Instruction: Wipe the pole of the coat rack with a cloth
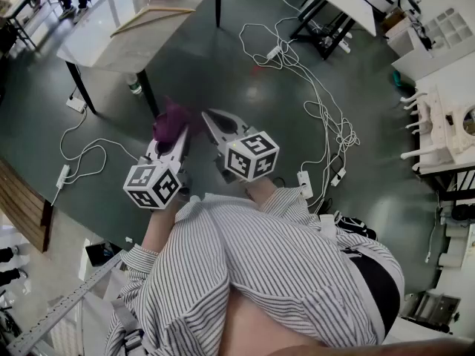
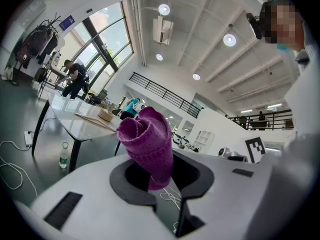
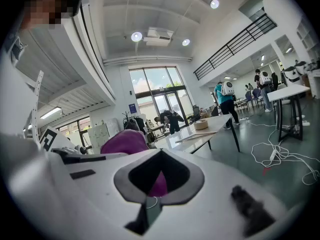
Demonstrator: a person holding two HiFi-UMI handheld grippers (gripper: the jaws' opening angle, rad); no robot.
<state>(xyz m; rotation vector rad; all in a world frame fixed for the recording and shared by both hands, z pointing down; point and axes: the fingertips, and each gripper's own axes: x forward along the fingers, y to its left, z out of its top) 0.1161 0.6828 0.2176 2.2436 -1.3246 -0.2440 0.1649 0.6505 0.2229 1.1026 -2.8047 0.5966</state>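
The cloth (image 2: pixel 147 139) is purple, of a soft knitted kind, and it is rolled and bunched into a thick wad. The left claw (image 2: pixel 161 179) pinches its lower end between the two jaws. The rest stands out past the tips, with loose folds curled at the free end. It is held in the air above the floor (image 1: pixel 223 65).

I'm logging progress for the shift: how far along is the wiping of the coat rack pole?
Done: the purple cloth is picked up, clamped in the left hand-held gripper. In hand: both grippers are held out over open floor, the right hand-held gripper shut and empty. Left: everything else. No pole is near either gripper, so wiping has not begun.
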